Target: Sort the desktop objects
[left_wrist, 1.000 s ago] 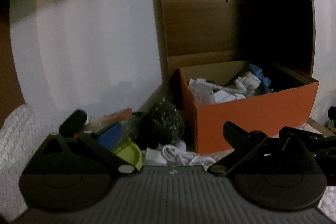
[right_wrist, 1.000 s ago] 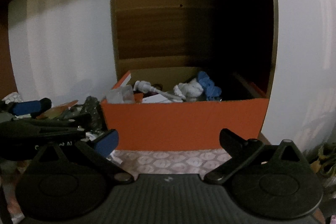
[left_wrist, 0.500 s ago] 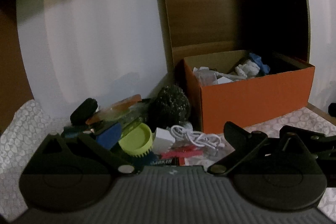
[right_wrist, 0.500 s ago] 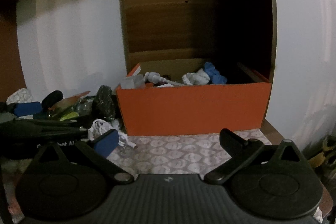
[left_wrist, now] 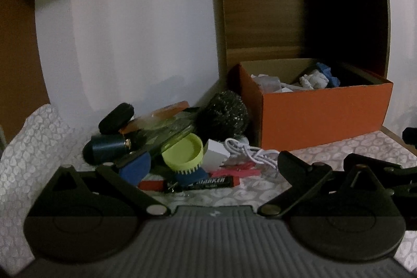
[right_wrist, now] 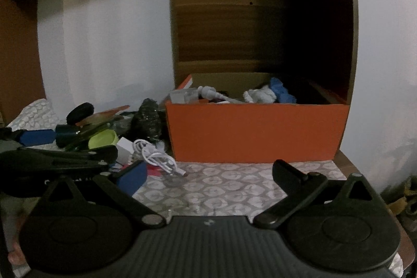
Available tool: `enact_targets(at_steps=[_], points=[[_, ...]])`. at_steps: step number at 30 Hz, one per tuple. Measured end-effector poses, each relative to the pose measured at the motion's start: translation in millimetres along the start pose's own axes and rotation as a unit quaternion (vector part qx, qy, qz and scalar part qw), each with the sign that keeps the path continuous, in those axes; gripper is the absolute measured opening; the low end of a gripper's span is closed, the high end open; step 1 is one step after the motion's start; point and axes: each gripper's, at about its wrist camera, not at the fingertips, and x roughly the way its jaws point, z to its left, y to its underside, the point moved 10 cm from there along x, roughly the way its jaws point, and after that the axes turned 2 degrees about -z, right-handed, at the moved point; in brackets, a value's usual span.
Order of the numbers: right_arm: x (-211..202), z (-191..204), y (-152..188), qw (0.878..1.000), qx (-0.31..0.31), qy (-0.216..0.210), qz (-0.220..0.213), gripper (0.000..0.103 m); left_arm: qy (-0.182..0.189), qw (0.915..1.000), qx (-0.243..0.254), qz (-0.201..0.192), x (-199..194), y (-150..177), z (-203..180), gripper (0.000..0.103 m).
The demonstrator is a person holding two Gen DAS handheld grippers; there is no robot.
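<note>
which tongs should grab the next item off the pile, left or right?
Left, probably. The left tongs are open and face the pile, the marker just ahead. The right tongs face the orange box, the pile off to their side.

Cluttered pile [left_wrist: 177, 145] on patterned cloth, open orange box [left_wrist: 323, 116] beside, part-filled

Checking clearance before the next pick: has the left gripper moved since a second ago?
Yes. The left gripper has backed away from the orange box, which now looks smaller and farther; more of the clutter pile shows, including the marker.
</note>
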Motion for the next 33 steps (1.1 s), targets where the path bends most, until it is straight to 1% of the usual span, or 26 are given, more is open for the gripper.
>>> enact_targets(at_steps=[5, 9, 12, 21, 33], points=[[-1, 7, 0, 1.0, -0.006, -0.001, 0.0, 0.103, 0.004, 0.9999, -0.008, 0.006, -1, 4, 5, 0.103], [-2, 11, 0, 1.0, -0.002, -0.007, -0.003, 0.103, -0.006, 0.9999, 0.0, -0.013, -6, 1, 8, 0.103], [-2, 12, 0, 1.0, 0.003, -0.011, -0.003, 0.103, -0.012, 0.9998, -0.001, -0.018, -8, -1, 10, 0.103], [-4, 14, 2, 1.0, -0.003, -0.007, -0.003, 0.103, -0.006, 0.9999, -0.012, -0.004, -6, 5, 13, 0.103], [-5, 16, 2, 1.0, -0.006, -0.005, -0.002, 0.103, -0.01, 0.9999, -0.01, -0.005, -7, 4, 14, 0.103]])
